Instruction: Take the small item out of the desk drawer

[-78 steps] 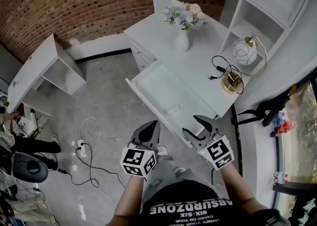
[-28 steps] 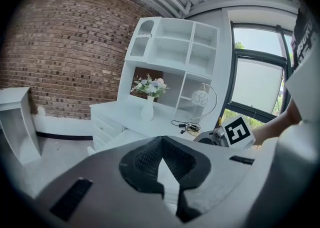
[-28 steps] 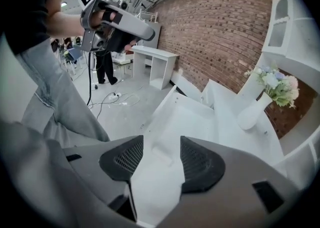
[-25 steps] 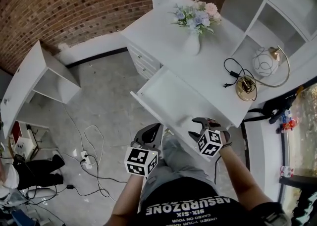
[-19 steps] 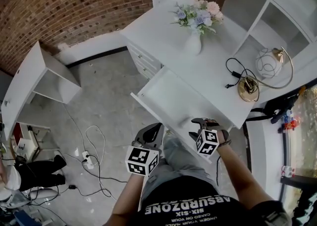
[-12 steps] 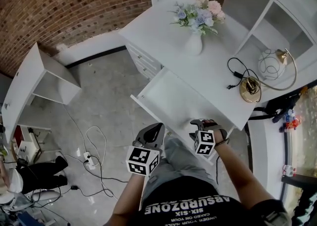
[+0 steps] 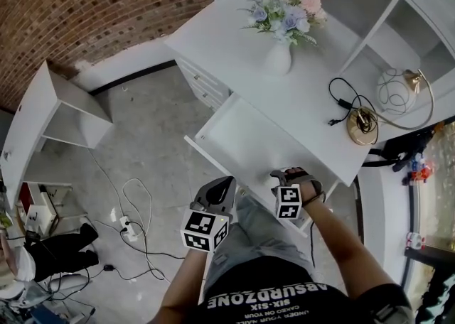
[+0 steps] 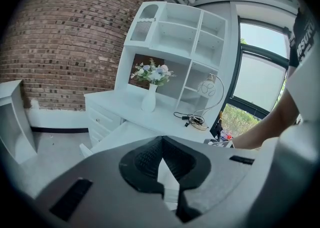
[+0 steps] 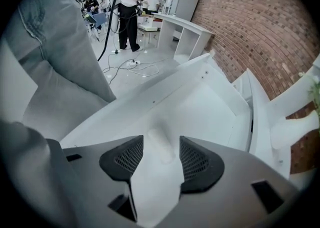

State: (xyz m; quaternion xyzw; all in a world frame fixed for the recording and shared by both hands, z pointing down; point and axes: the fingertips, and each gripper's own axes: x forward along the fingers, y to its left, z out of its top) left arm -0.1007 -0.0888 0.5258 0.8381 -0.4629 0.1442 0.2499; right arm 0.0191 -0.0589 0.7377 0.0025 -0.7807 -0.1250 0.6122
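Brick wall [image 7: 106, 3]: fills the upper left of the head view.
Desk [image 7: 234, 38]: white, running from the top centre down to the right of centre, with open shelves [image 7: 398, 24] in the upper right corner.
Drawer [image 7: 249, 134]: pulled out at the centre of the head view; its white floor is almost bare.
Vase of flowers [image 7: 279, 60]: upright on the desk top, above the drawer in the frame.
Lamp [image 7: 370, 122]: gold base at the right edge of the desk, a black cable [image 7: 341, 99] looped beside it.
Left gripper [image 7: 224, 184]: lower centre of the head view, outside the drawer front; in its own view the gripper [image 8: 161, 139] has its tips together (nothing between them).
Right gripper [image 7: 281, 173]: just right of the left one, reaching into the drawer's near end; in its own view the gripper [image 9: 161, 139] has its jaws apart, one on each side of the small item.
Small item [image 9: 157, 144]: a short white rounded piece lying on the drawer floor, lower centre of the right gripper view, between the pads but not pinched.
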